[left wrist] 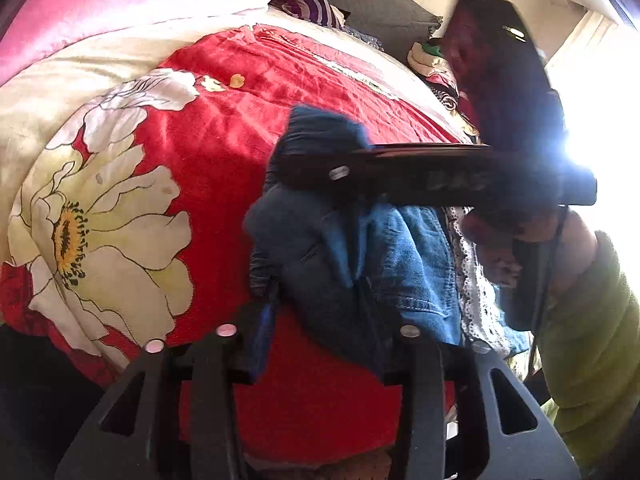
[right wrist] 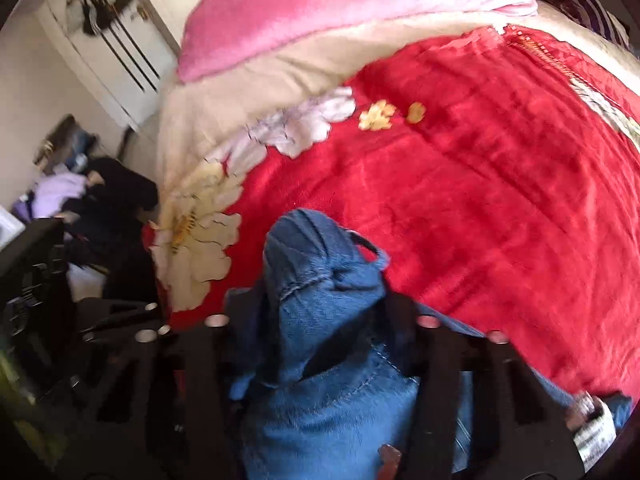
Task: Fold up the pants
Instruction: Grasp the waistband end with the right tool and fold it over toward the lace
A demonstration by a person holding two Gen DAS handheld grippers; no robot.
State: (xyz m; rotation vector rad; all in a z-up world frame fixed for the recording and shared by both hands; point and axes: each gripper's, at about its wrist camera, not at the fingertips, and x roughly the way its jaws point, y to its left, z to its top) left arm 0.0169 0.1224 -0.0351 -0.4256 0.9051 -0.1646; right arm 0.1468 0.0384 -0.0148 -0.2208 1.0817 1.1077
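On the red fluffy flower blanket [left wrist: 248,120], bunched blue denim pants [left wrist: 340,248] are pinched by both grippers — left gripper [left wrist: 328,328], right gripper [right wrist: 320,332].

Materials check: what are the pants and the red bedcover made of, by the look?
Pants: blue denim, probably cotton; matte, with visible twill weave, topstitched seams and faded patches. A white lace-like trim lies along one edge.
Red bedcover: looks like plush fleece or velour, likely synthetic; a soft sheen shifts across its creases, and it carries a printed cream flower pattern.
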